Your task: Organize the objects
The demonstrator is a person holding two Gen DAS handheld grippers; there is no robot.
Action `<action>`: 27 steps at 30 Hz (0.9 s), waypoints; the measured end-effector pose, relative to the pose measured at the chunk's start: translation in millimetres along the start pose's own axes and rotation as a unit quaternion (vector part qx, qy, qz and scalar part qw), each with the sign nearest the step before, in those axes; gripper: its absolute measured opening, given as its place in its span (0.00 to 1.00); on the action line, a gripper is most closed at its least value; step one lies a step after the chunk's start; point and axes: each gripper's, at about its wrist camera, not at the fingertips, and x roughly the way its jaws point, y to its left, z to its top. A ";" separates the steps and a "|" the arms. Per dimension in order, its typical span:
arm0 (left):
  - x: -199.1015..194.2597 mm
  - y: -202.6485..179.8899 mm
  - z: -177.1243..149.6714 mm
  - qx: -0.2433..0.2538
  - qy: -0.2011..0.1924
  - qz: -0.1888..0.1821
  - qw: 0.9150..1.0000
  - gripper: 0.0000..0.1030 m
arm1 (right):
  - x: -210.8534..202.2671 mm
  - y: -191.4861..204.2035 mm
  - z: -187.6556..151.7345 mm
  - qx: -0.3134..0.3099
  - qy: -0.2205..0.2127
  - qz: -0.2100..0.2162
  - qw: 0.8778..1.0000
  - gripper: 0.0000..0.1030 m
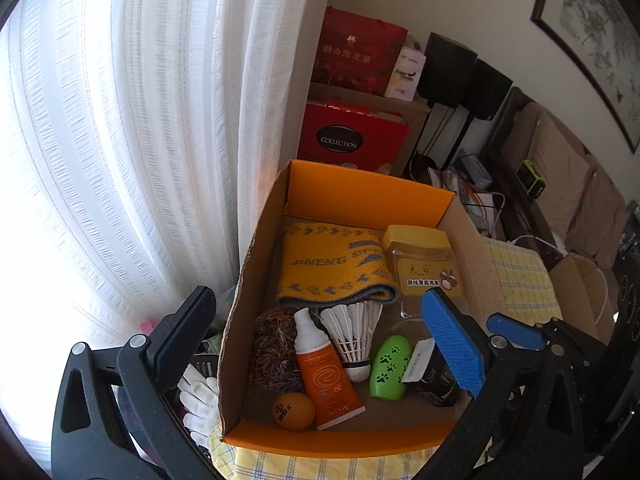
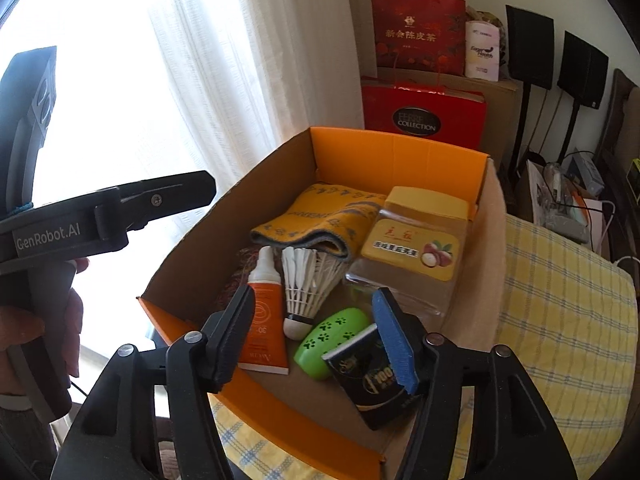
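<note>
Open cardboard box (image 1: 256, 280) on a yellow checked cloth (image 1: 520, 276), filled with small things, both jaws apart above it.

Only the left wrist view shows the orange ball (image 1: 293, 411) at 7 o'clock and a white glove (image 1: 200, 394) outside the box; only the right wrist view shows the left gripper (image 2: 120, 204) marked "GenRobot.AI". The right gripper (image 2: 316, 340) is open, the black packet (image 2: 372, 380) lies by its blue pad. The red bag (image 2: 420, 116) reads "COLLECTION", the towel (image 1: 332, 264) "JINENG".
</note>
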 end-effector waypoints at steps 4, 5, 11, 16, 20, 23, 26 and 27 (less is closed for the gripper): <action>-2.5 -11.9 -5.6 -0.003 -0.002 -0.009 1.000 1.00 | -18.4 -19.4 -4.7 0.013 -0.013 -0.026 0.999 0.78; -2.9 -15.2 -7.0 -0.005 -0.003 -0.010 1.000 1.00 | -21.6 -23.9 -6.1 0.016 -0.016 -0.031 0.999 0.81; -2.2 -27.9 -15.4 -0.002 -0.003 -0.017 1.000 1.00 | -41.2 -44.8 -13.5 0.034 -0.035 -0.051 0.998 1.00; -2.1 -44.6 -25.4 0.014 0.009 -0.013 1.000 1.00 | -59.2 -59.9 -22.5 0.048 -0.048 -0.072 0.995 1.00; -5.7 -57.2 -37.1 0.019 0.009 -0.007 1.000 1.00 | -74.6 -72.7 -34.8 0.061 -0.057 -0.090 0.992 1.00; -9.0 -65.8 -46.9 0.019 0.010 -0.018 1.000 1.00 | -85.2 -80.7 -46.5 0.074 -0.061 -0.091 0.991 1.00; -14.0 -75.6 -56.5 0.027 0.008 -0.020 0.999 1.00 | -97.4 -83.9 -59.7 0.077 -0.069 -0.099 0.990 1.00; -15.6 -78.6 -59.7 0.029 0.008 -0.021 0.999 1.00 | -100.8 -83.5 -63.4 0.075 -0.071 -0.102 0.989 1.00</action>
